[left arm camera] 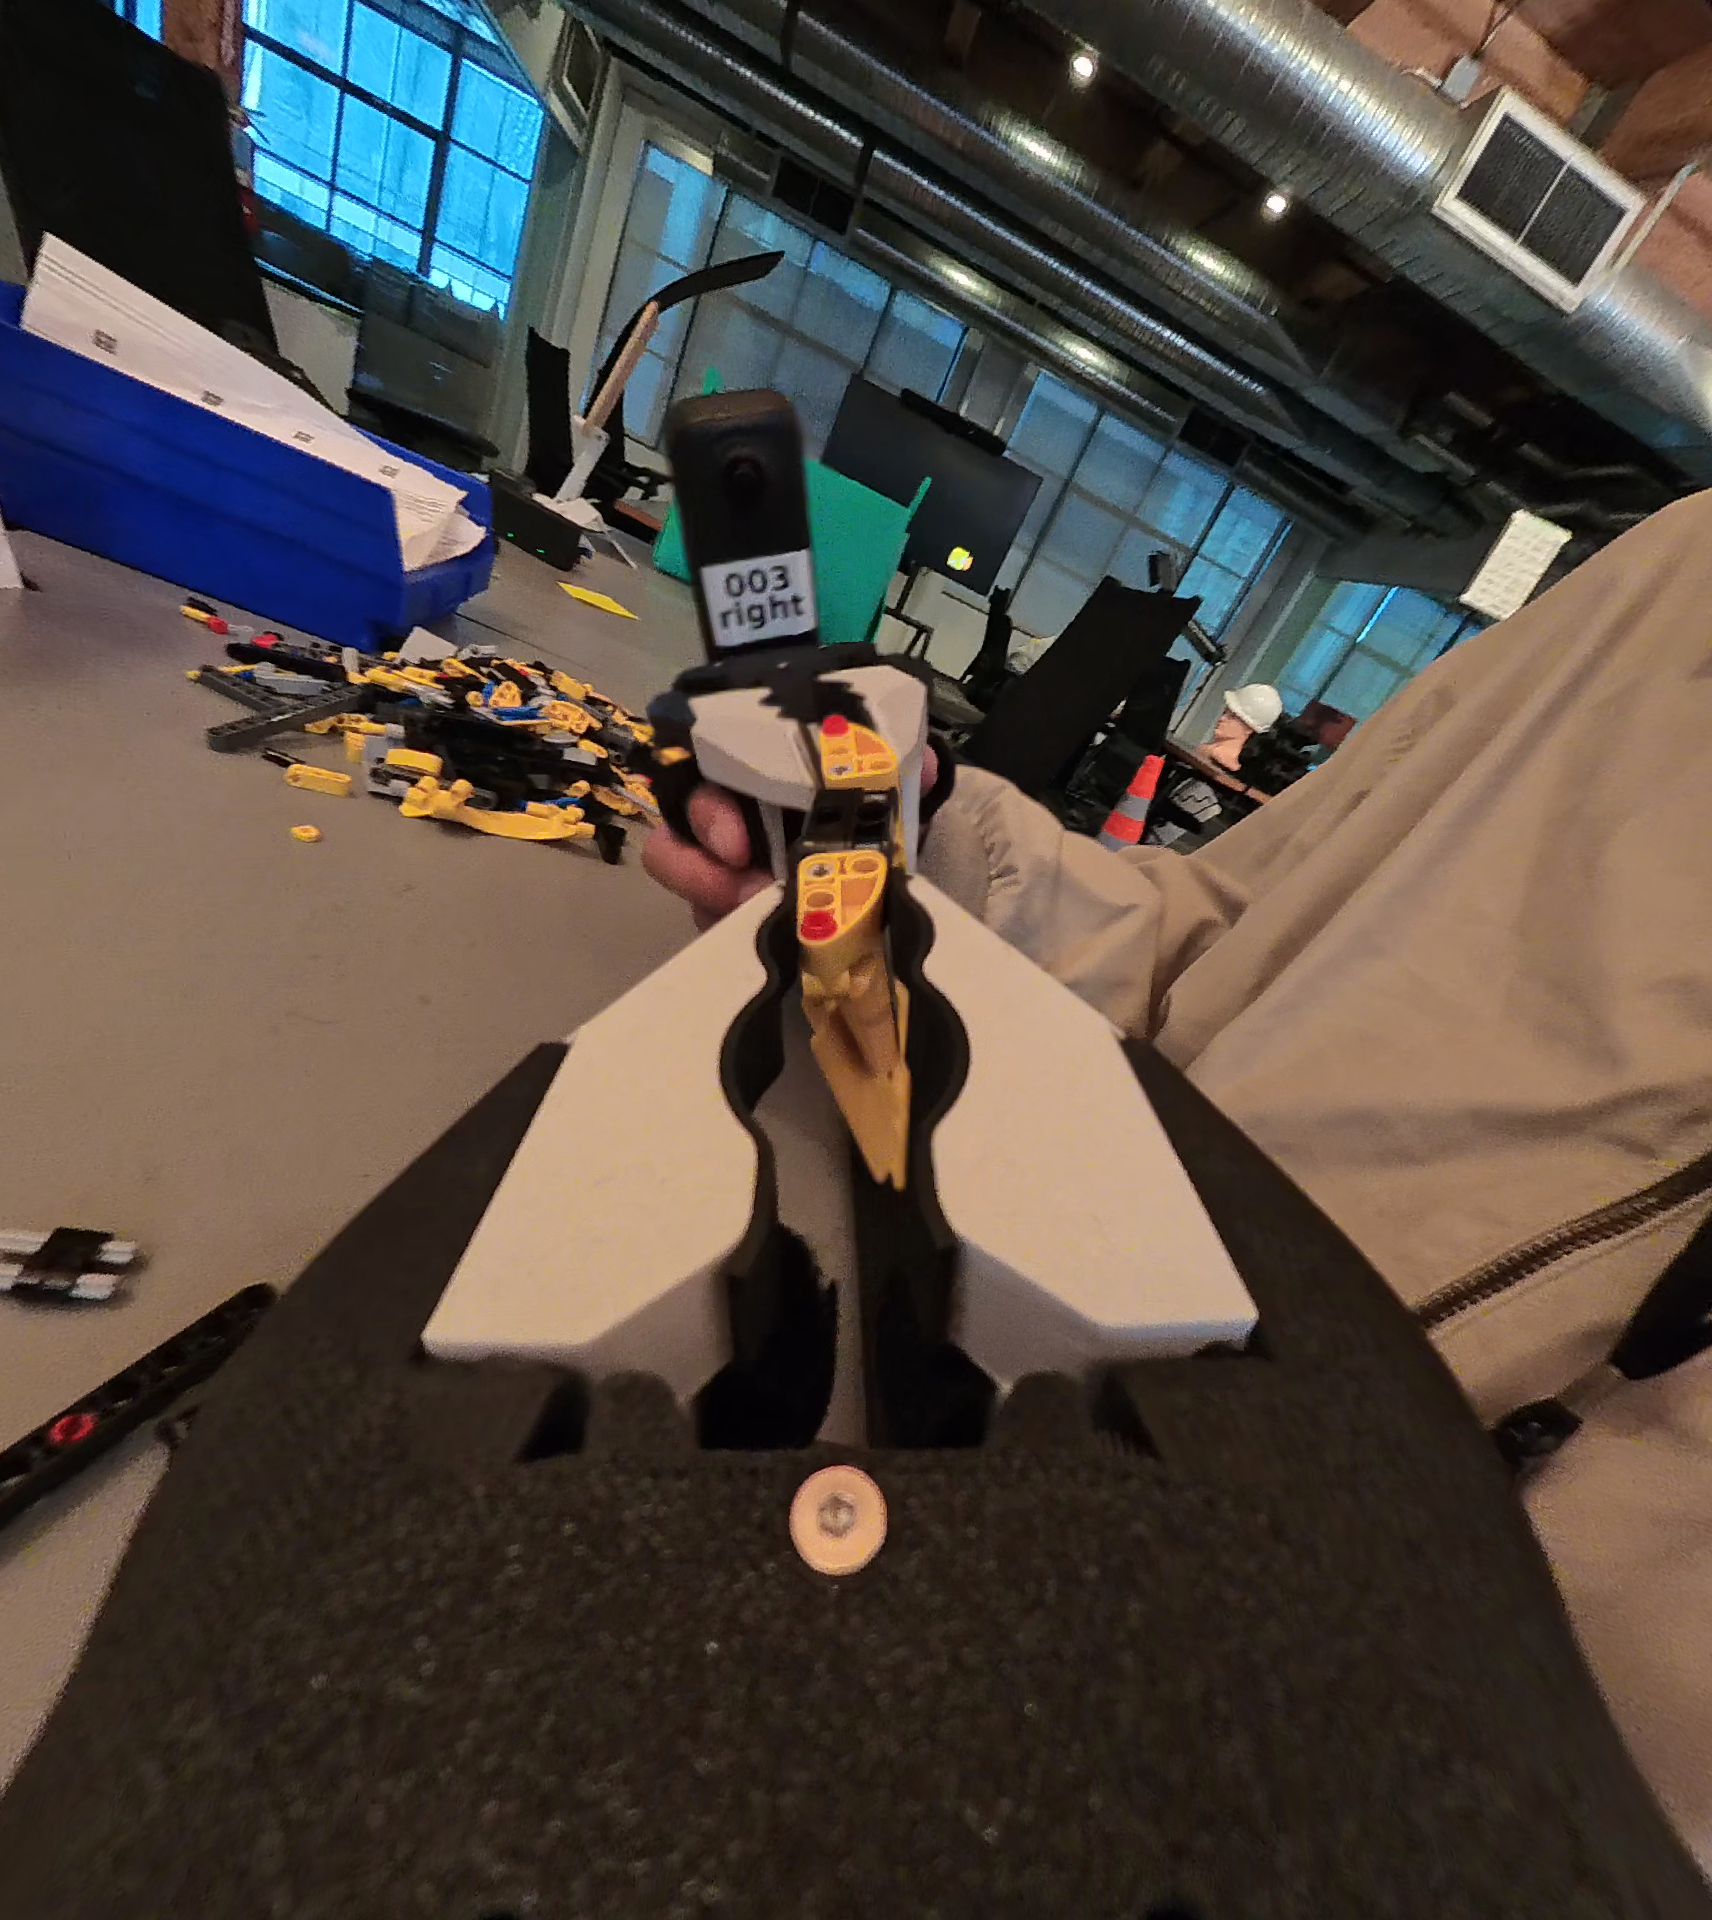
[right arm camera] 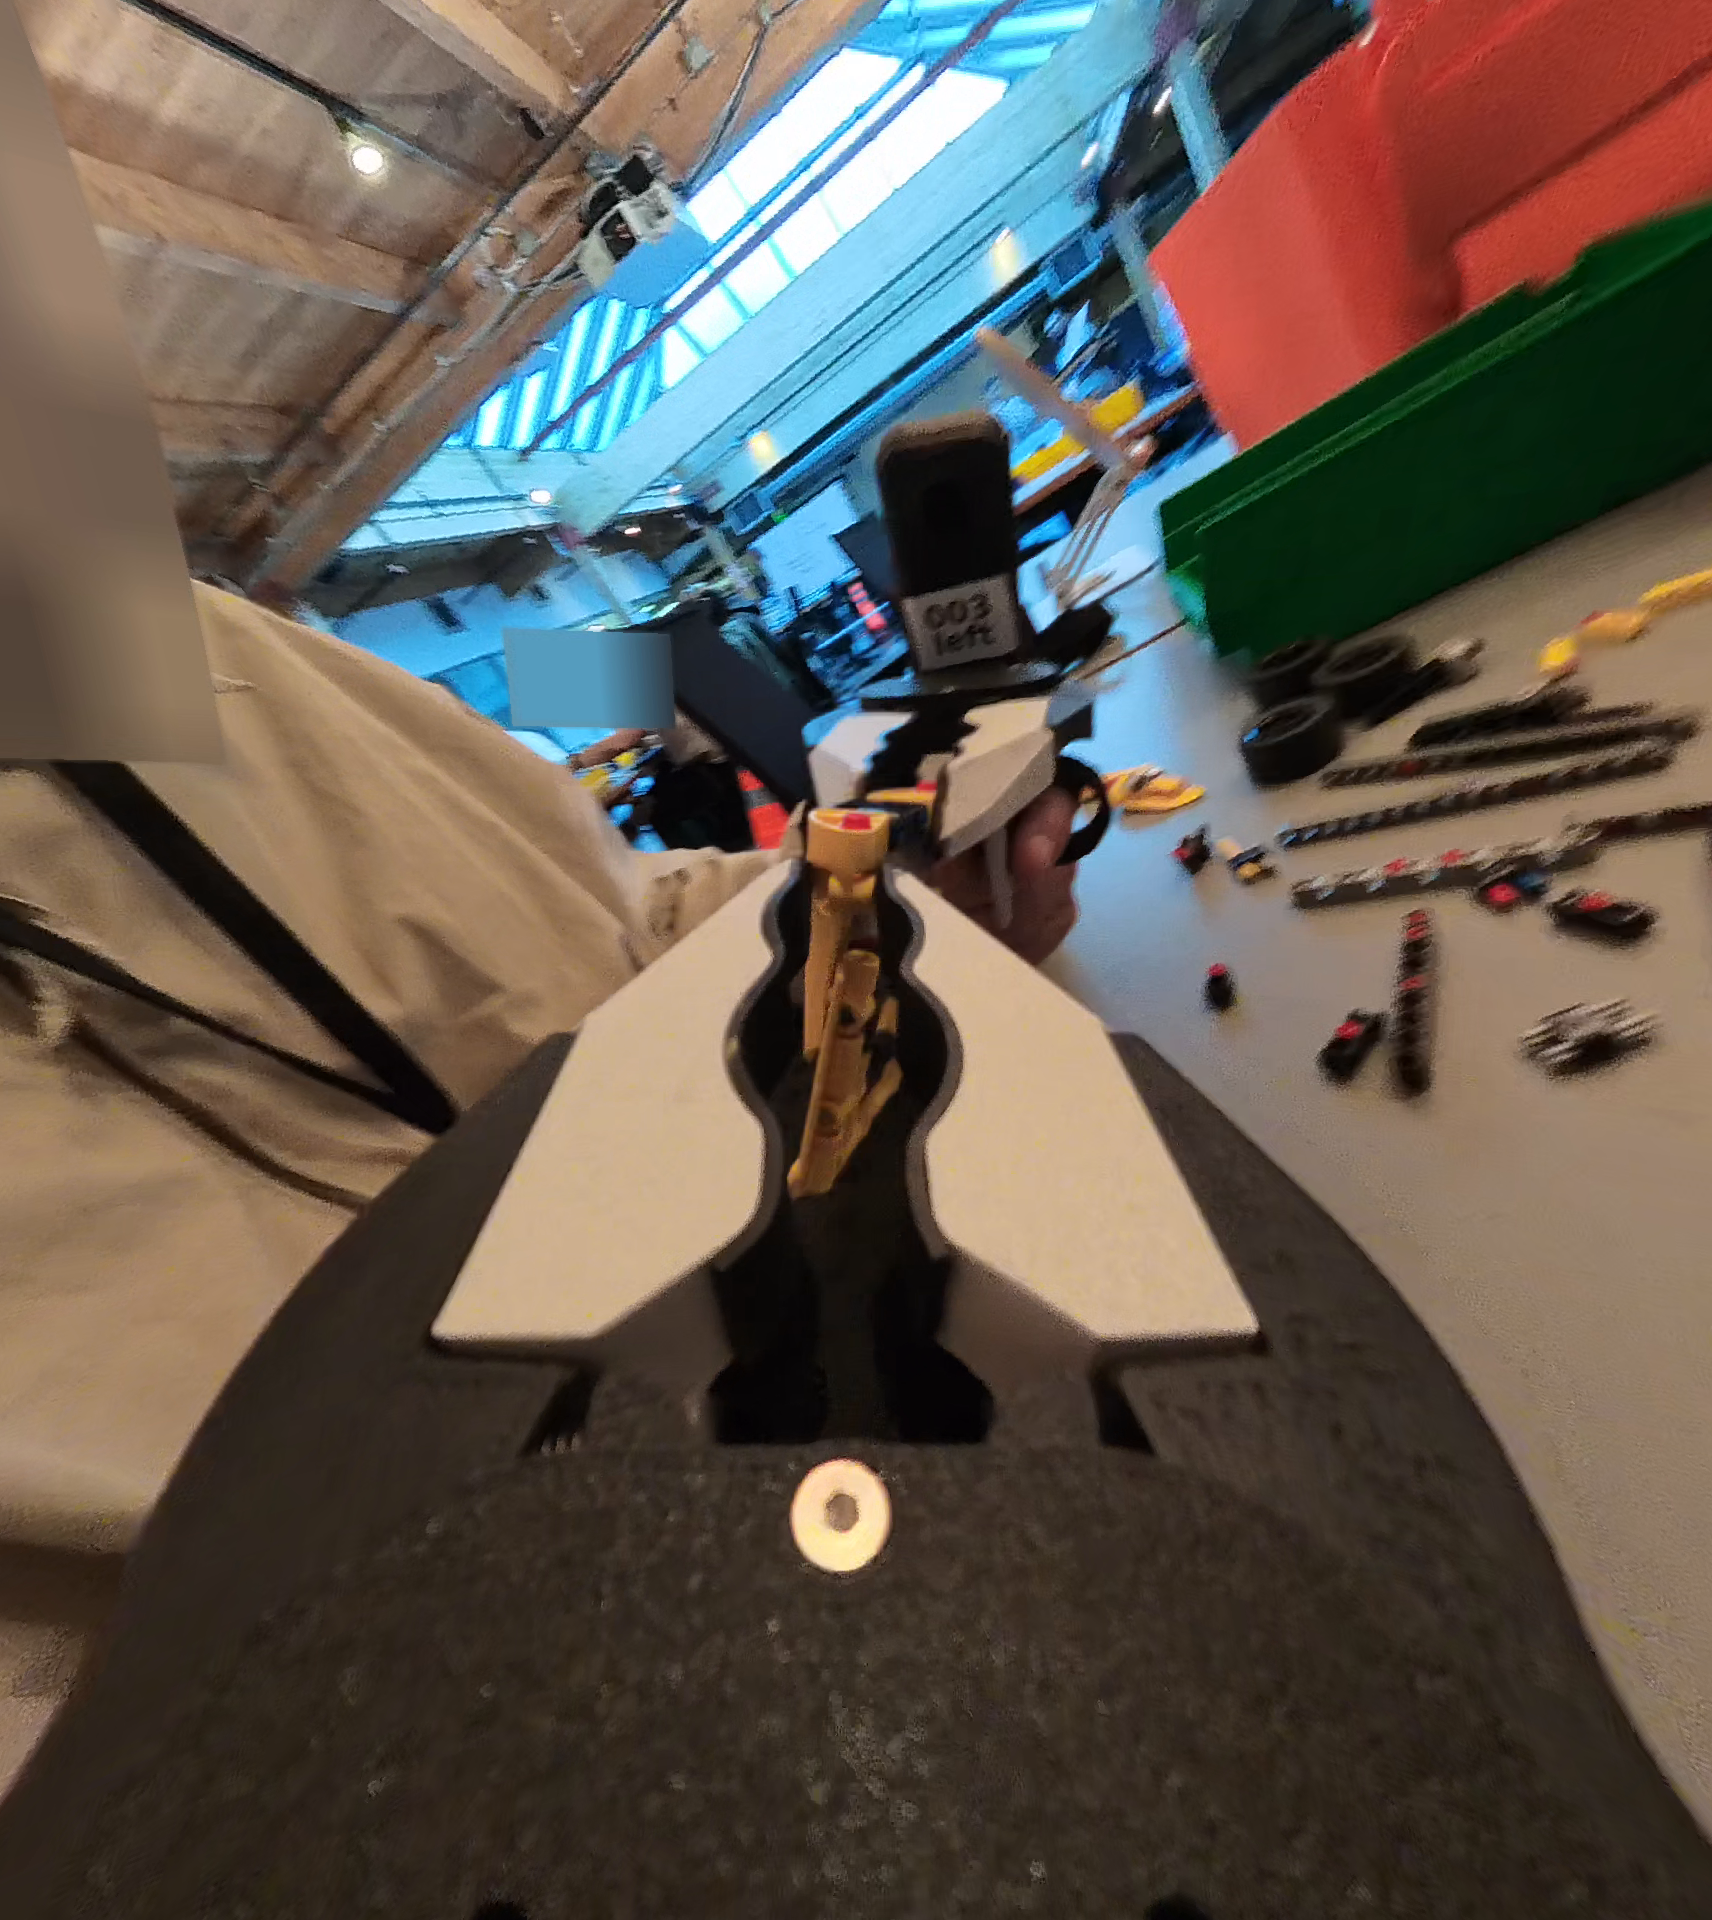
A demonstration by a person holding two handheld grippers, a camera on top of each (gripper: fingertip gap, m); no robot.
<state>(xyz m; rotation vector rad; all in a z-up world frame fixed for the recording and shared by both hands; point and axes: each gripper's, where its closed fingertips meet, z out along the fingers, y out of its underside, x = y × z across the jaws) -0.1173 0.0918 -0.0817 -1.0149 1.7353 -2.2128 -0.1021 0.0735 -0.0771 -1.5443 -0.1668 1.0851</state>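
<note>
A yellow and black toy-brick assembly with red pins is held in the air between my two grippers, which face each other tip to tip. My left gripper is shut on its near end, with the yellow part running back between the white fingers. My right gripper is shut on the far end, a hand behind it. In the right wrist view my right gripper grips the yellow assembly, and my left gripper holds the other end just beyond.
On the grey table lie a pile of yellow and black pieces, a blue bin with papers and a black beam. The right wrist view shows a green bin, black tyres and black beams. A person's beige jacket is close by. Less than 4 cm separates the two grippers' tips.
</note>
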